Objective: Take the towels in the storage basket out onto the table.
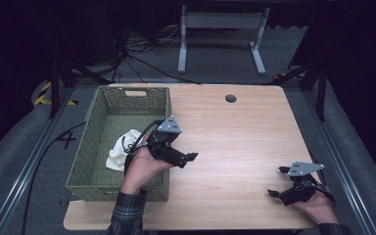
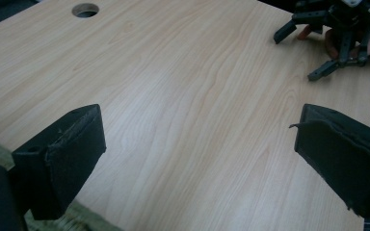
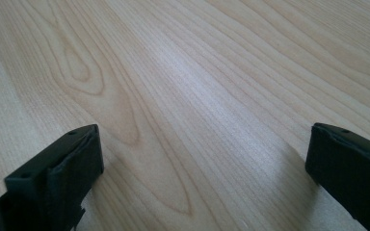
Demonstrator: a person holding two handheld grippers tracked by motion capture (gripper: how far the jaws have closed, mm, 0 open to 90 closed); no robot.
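The left gripper (image 1: 188, 157) hangs just past the right rim of the green woven basket (image 1: 92, 147), jaws spread wide and empty. A white cloth (image 1: 119, 152), seemingly crumpled, lies inside the basket near that rim. The right gripper (image 1: 279, 182) rests low at the wooden worktop's (image 1: 235, 142) near right corner, jaws likewise parted and empty.

Light wooden table (image 1: 235, 147) with visible grain and rounded corners, round dark cable hole (image 1: 231, 98) near its far edge, green woven rectangular basket (image 1: 92, 183) standing along its left side
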